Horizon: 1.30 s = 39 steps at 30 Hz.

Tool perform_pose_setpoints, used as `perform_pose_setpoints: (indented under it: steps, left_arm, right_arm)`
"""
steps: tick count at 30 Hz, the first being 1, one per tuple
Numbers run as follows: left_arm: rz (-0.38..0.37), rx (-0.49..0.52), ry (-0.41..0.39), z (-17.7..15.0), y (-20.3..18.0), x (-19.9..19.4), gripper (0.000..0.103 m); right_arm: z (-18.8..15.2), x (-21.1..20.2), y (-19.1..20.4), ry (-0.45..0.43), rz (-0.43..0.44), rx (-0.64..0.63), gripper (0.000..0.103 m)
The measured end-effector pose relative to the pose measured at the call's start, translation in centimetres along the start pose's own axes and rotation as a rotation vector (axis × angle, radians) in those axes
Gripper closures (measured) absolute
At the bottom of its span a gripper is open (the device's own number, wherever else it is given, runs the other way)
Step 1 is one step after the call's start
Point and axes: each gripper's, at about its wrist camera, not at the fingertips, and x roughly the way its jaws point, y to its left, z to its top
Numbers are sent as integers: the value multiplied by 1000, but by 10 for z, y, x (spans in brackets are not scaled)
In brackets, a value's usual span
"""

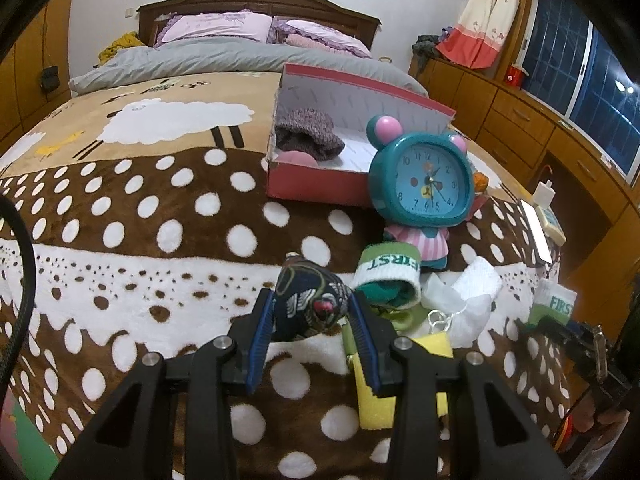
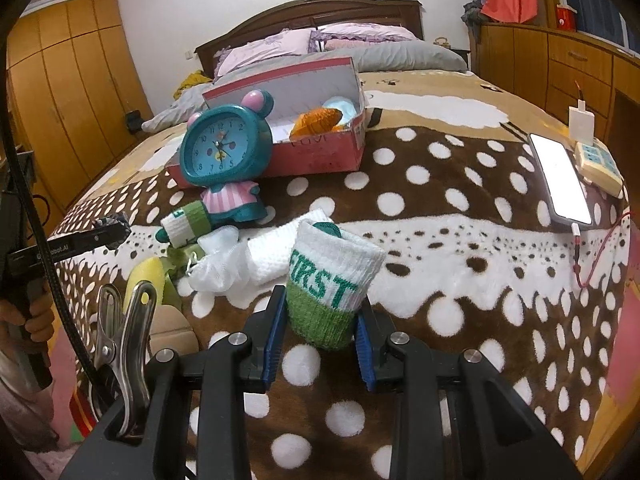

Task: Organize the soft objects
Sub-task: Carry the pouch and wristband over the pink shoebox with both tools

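Left gripper [image 1: 313, 312]: blue-padded fingers pinch a small dark navy fabric pouch with a bird pattern [image 1: 310, 300], held just above the brown, white-dotted fleece blanket [image 1: 160, 216]. Right gripper [image 2: 320, 328]: fingers pressed against both sides of a rolled white-and-green knit sock lettered "FIRST" [image 2: 330, 280], which stands upright between the pads, cuff upward. In the left wrist view the same sock shows at the far right edge [image 1: 554, 304]. A second rolled white-and-green "FIRST" sock [image 1: 390, 276] lies on its side just beyond the left gripper, near the base of a teal bear-shaped alarm clock with pink ears and pink striped skirt [image 1: 420, 184]. Beside that sock: a crumpled white mesh cloth [image 2: 218, 264], a folded white knit cloth [image 2: 276, 248] and a yellow foam sponge [image 1: 384, 404], all close together on the blanket. Behind the clock sits an open red cardboard box with white lining [image 1: 316, 188], lid propped up; inside it a purplish-grey knit item [image 1: 308, 134] and a pink round item [image 1: 296, 158] at one end, an orange knit item [image 2: 318, 120] and a pale blue item [image 2: 342, 106] at the other. A lit white-screen phone [image 2: 560, 176] lies near the blanket's right edge, well apart from the pile.
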Motion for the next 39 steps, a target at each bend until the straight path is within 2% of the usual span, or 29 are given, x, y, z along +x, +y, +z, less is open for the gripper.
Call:
perform_pose_setpoints:
  steps: [17, 39]
  left_arm:
    - [-1, -11, -14, 19, 0, 1, 63]
    - [10, 61, -57, 106, -10, 46, 63]
  right_arm:
    - [29, -4, -1, -16, 11, -5, 71]
    - [112, 31, 13, -31, 33, -74, 71]
